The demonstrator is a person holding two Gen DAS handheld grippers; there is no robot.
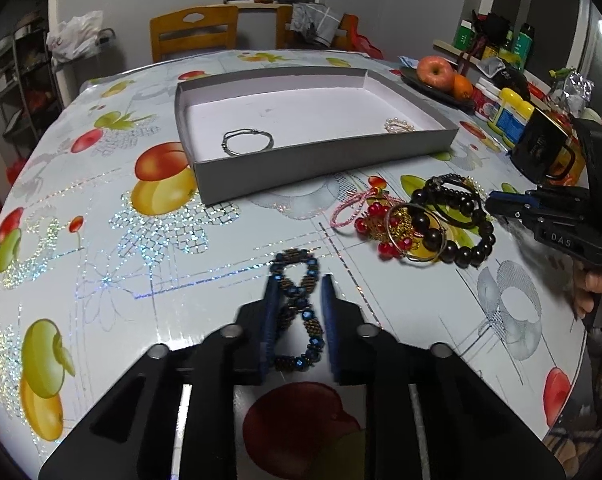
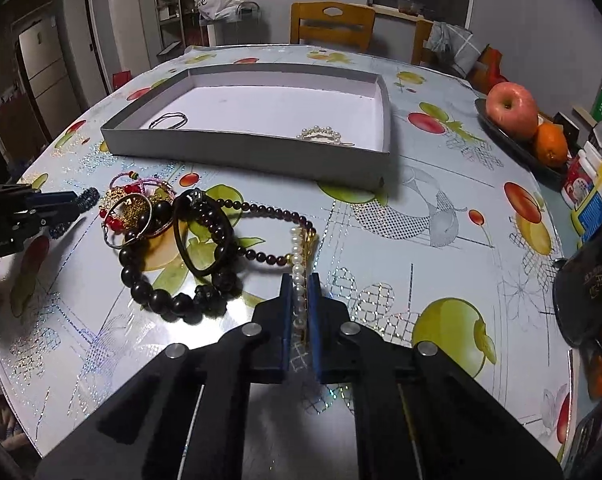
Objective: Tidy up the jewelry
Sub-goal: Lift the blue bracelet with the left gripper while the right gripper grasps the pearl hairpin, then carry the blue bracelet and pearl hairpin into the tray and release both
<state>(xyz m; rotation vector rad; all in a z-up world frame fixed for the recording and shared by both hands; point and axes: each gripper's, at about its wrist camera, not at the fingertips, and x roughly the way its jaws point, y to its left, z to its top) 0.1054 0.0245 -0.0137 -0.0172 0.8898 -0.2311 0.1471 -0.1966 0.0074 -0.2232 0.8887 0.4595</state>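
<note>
My left gripper (image 1: 299, 280) is shut on a blue beaded bracelet (image 1: 301, 300) twisted into a figure eight, low over the table. My right gripper (image 2: 300, 278) is shut on a white pearl strand (image 2: 299, 276). A pile of jewelry (image 2: 173, 240) lies left of it: a big black bead bracelet (image 2: 169, 300), a dark red bead strand (image 2: 265, 212), red and gold pieces. The grey tray (image 1: 325, 160) holds a silver bangle (image 1: 247, 142) and a pearl piece (image 1: 399, 125). The tray also shows in the right wrist view (image 2: 245, 148).
A plate with an apple (image 2: 511, 110) and an orange (image 2: 551, 144) sits at the right, beside bottles and jars (image 2: 593, 188). Wooden chairs (image 2: 333, 26) stand behind the table. The fruit-print tablecloth (image 1: 101, 240) covers the table.
</note>
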